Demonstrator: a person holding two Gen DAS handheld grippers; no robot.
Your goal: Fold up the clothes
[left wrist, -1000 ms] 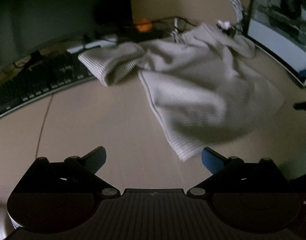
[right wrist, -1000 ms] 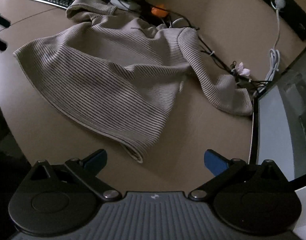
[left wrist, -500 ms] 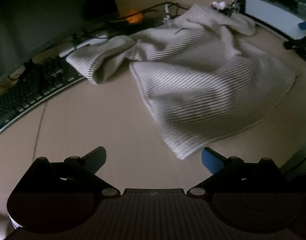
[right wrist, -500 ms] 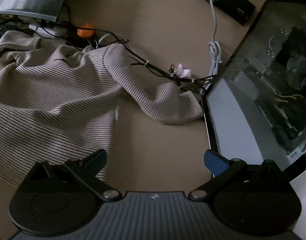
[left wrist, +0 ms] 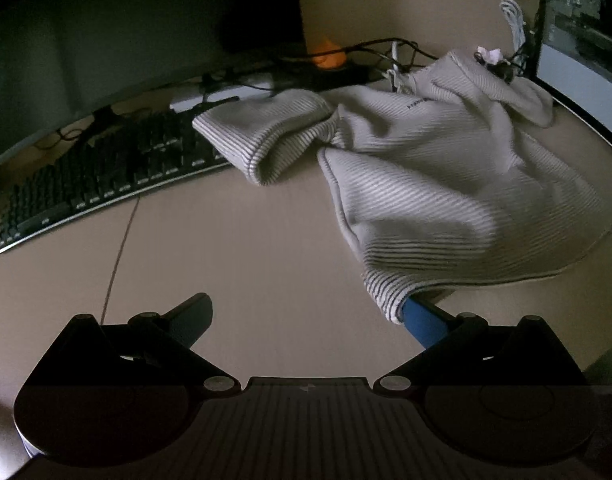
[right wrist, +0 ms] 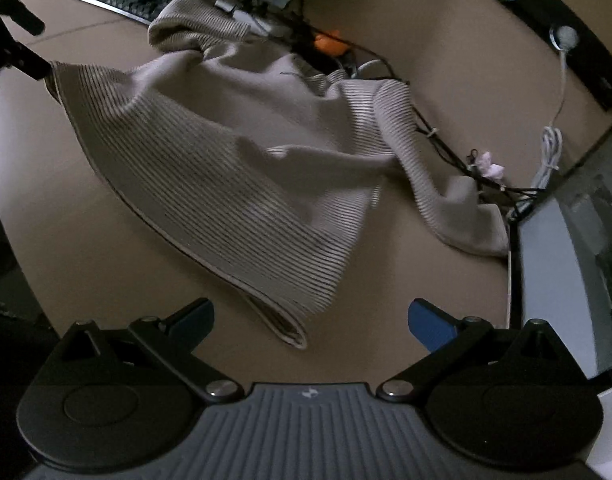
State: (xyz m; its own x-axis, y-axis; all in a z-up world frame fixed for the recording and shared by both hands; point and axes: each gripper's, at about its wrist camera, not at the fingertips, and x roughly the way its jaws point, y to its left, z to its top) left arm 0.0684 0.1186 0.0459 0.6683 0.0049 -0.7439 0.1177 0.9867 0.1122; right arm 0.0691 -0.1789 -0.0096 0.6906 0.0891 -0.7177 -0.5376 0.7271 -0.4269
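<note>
No legible text — small dark mark on sweater [left wrist: 416,103] chest too blurred to read.

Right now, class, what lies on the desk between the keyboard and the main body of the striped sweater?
In the left wrist view, a sweater sleeve lies between the keyboard and the sweater body; nearer the camera, bare desk.

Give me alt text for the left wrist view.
A striped beige sweater lies crumpled on a tan desk, its near corner draped over one blue finger of the open left hand-held gripper. A black keyboard sits behind.
</note>
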